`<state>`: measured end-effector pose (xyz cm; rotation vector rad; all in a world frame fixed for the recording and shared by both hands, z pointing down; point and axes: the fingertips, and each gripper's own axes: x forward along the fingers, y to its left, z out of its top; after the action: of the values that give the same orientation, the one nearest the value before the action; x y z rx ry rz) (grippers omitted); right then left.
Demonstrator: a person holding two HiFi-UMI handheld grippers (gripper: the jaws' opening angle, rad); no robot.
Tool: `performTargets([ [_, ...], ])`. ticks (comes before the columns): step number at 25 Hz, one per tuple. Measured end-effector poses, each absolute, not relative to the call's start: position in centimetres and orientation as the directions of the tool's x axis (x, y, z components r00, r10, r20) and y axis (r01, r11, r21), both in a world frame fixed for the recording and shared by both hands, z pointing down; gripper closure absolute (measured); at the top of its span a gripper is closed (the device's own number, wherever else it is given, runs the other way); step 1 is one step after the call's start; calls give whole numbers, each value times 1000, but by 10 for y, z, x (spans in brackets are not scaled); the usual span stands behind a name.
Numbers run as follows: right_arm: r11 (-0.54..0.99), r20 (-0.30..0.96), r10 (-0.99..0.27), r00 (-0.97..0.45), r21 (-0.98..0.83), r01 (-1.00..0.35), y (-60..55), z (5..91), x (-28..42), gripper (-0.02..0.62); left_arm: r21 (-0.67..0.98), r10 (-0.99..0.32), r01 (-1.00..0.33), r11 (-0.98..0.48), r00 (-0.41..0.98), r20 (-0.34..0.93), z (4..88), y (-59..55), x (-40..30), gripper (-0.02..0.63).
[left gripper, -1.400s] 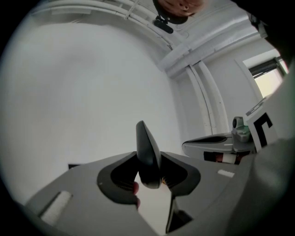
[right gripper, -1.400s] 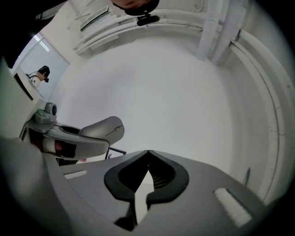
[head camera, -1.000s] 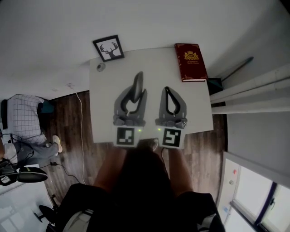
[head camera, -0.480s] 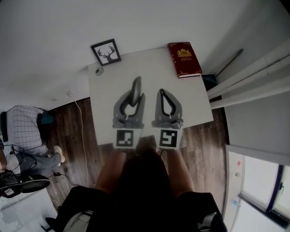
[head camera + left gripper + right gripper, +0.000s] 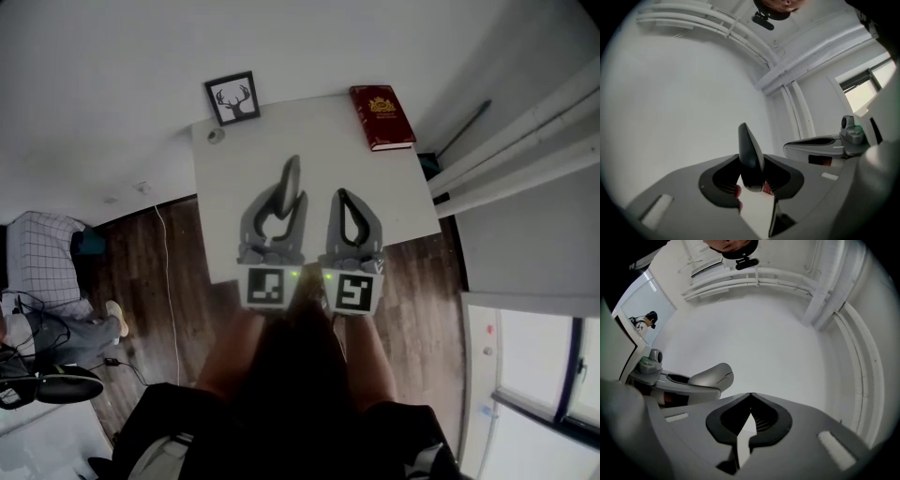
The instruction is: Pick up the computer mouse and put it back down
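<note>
In the head view a dark grey computer mouse (image 5: pixel 292 173) stands on edge above the white table (image 5: pixel 225 187), pinched between the jaws of my left gripper (image 5: pixel 286 199). The left gripper view shows the mouse (image 5: pixel 750 154) sticking up out of that gripper (image 5: pixel 751 163), with both pads against its sides. My right gripper (image 5: pixel 342 194) hovers beside it on the right, shut, with nothing in it. In the right gripper view its tips (image 5: pixel 750 395) meet, and the held mouse (image 5: pixel 712 376) shows to the left.
A red book (image 5: pixel 382 117) lies at the table's far right corner. A framed deer picture (image 5: pixel 233 97) and a small round object (image 5: pixel 216 135) sit at the far left. Wooden floor surrounds the table; white window frames (image 5: pixel 525 141) stand to the right.
Both grippers have drawn back a little toward the table's near edge, side by side. The mouse stays in the left gripper; the right stays shut.
</note>
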<state>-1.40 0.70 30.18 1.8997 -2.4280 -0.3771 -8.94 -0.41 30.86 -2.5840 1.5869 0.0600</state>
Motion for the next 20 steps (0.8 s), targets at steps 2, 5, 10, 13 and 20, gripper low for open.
performTargets([
  [2, 214, -115, -963, -242, 214, -953, 18, 300, -17, 581, -65, -883, -887, -456, 461, -87, 307, 5, -92, 463],
  [5, 197, -123, -966, -226, 209, -958, 34, 297, -16, 581, -63, -876, -880, -470, 474, -93, 306, 21, -92, 463],
  [10, 212, -114, -964, -240, 213, -954, 53, 299, -9, 581, -58, -875, -883, -465, 468, -119, 301, 43, -84, 463],
  [13, 226, -130, -958, -257, 215, -950, 60, 294, -3, 581, -77, -879, -888, -454, 460, -122, 297, 51, -74, 463],
  [20, 239, -151, -951, -271, 199, -950, 79, 283, 19, 581, -131, -888, -892, -432, 447, -111, 290, 69, -52, 466],
])
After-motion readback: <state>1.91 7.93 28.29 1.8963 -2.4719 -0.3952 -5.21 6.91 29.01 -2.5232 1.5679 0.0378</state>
